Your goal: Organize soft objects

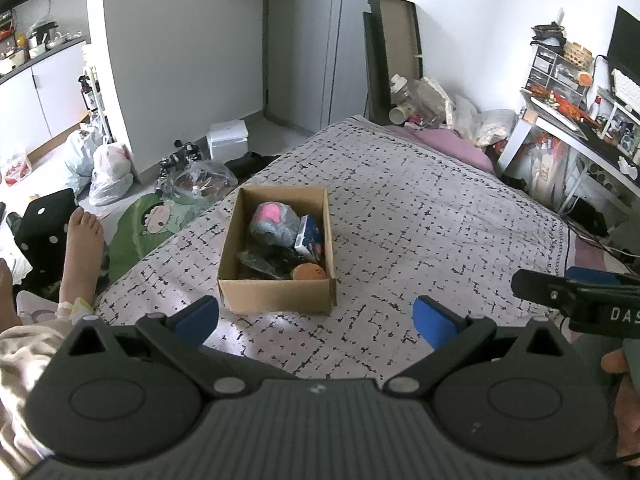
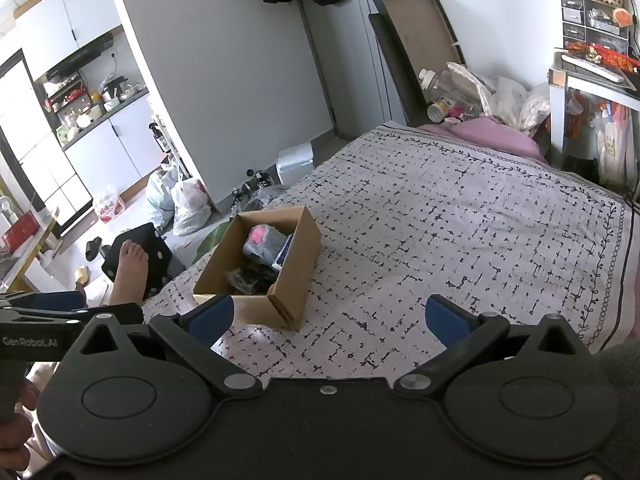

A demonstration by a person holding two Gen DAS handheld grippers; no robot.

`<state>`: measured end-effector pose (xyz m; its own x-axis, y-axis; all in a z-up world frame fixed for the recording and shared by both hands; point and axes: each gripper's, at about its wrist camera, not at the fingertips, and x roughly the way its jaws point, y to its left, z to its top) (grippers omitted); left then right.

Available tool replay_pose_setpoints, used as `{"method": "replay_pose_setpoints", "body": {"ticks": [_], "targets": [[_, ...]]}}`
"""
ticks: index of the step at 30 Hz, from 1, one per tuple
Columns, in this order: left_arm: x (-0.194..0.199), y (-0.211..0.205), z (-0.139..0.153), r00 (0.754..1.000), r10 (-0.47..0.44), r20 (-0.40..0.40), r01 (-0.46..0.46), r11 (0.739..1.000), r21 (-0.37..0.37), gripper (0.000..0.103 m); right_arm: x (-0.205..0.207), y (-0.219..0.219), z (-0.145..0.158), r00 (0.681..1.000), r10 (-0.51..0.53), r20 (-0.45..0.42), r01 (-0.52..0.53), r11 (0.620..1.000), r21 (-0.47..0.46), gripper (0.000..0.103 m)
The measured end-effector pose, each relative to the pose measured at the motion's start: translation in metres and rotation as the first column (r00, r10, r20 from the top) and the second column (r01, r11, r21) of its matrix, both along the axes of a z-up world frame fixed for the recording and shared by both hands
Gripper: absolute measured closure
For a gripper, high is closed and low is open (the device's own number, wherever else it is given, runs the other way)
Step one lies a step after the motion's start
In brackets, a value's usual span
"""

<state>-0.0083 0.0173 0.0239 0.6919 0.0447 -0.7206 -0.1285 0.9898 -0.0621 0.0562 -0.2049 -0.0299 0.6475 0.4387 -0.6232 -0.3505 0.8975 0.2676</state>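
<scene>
Left tool (image 1: pixel 316 314): blue-padded fingers spread wide, nothing between them, held above the bedspread with the box at its 12 o'clock.
Right tool (image 2: pixel 328 320): fingers likewise wide apart and empty; the box is at its 11 o'clock, its near corner just beyond the left finger pad.
Cardboard box (image 1: pixel 276 296): open-topped, upright on the bed, toward the bed's left edge.
Grey plush with a pink patch (image 1: pixel 276 222): inside the box, at the far end.
Blue-and-white carton (image 1: pixel 310 236): in the box, leaning at the right wall, touching the plush.
Orange round soft thing (image 1: pixel 308 272): in the box's near right corner.
Dark crumpled item (image 1: pixel 264 262): in the near half of the box; what it is cannot be told.
Bed (image 1: pixel 420 208): covered by a white spread with black dashes, bare around the box.
Person's bare foot (image 1: pixel 82 240): beside the bed at 9 o'clock from the box.
</scene>
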Motion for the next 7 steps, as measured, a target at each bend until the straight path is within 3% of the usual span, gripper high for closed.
{"method": "replay_pose_setpoints", "body": {"ticks": [7], "targets": [[0.0085,-0.0044,-0.0006,0.999,-0.032,0.021,0.032,0.999,-0.003,0.000,-0.0007,-0.0008,-0.0024,1.000,-0.009,-0.006,0.009,1.000,-0.004,0.000]]}}
